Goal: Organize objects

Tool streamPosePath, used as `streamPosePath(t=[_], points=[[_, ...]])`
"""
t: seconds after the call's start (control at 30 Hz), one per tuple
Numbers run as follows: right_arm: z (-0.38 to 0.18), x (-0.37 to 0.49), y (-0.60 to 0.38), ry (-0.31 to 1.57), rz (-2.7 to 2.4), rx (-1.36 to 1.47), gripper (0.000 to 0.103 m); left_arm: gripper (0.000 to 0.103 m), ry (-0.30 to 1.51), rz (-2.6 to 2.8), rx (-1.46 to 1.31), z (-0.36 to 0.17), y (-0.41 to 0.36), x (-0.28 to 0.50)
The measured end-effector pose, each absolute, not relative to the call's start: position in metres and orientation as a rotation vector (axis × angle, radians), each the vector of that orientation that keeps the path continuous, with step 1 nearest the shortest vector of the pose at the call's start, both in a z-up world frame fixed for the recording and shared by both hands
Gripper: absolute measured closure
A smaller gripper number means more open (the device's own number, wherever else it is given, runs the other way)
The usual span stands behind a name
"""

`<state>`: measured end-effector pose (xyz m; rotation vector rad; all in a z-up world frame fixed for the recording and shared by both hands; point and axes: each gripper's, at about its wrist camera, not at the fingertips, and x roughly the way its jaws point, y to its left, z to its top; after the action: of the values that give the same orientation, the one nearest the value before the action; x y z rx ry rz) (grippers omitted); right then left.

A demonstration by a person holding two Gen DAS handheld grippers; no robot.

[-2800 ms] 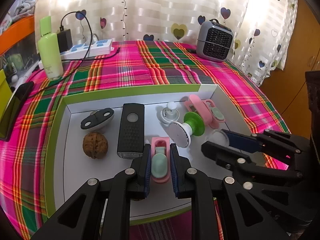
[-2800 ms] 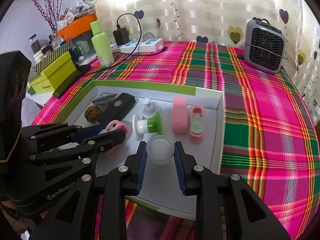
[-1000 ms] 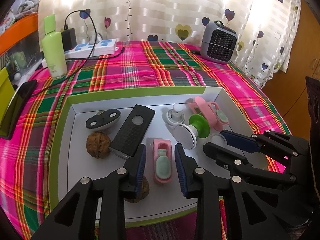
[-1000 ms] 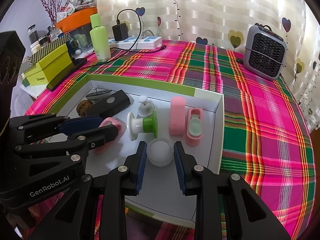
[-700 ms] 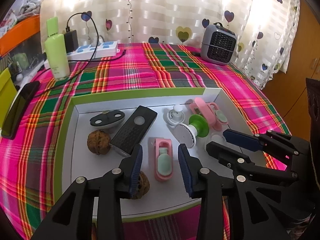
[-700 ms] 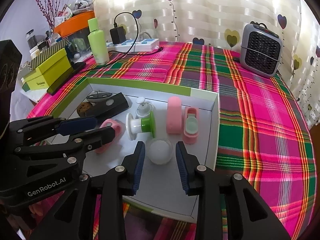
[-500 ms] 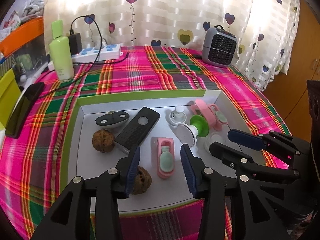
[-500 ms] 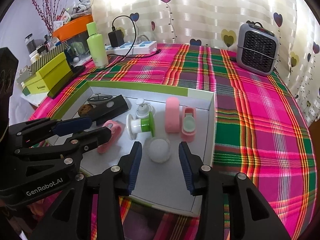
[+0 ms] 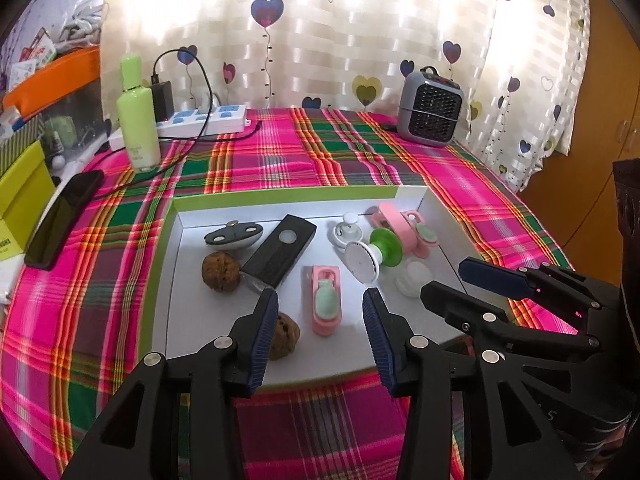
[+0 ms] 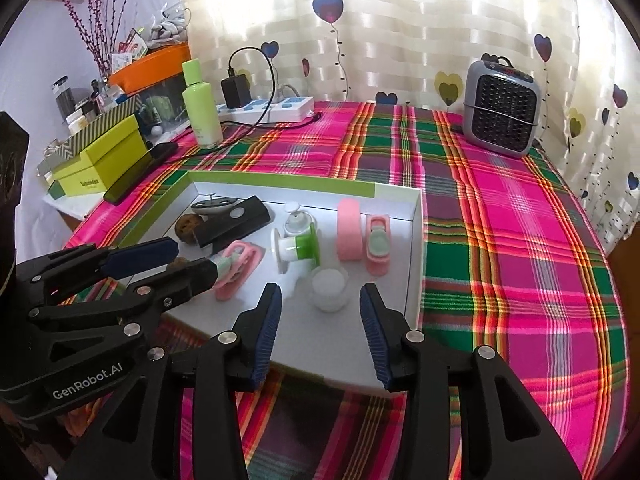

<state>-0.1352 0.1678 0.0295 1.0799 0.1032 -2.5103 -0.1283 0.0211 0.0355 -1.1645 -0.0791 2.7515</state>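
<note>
released pink clip [image 9: 326, 300] ahead of fingers [image 9: 264, 332]

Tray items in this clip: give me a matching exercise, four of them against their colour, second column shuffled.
Column 1:
1. walnut
2. flat bar with a round button
3. small round jar
4. spool

Column 2:
A. green and white
B. brown
C. translucent white
D. black

Pairs: 1-B, 2-D, 3-C, 4-A
</note>
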Motion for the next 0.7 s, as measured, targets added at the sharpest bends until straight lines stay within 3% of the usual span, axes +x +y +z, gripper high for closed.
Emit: streamPosePath(t=[0.7], points=[[0.036,-0.084,0.17,0.114,-2.57,1.01,0.06,0.06,-0.024,2.872,-1.1,0.039,0.017,-0.071]])
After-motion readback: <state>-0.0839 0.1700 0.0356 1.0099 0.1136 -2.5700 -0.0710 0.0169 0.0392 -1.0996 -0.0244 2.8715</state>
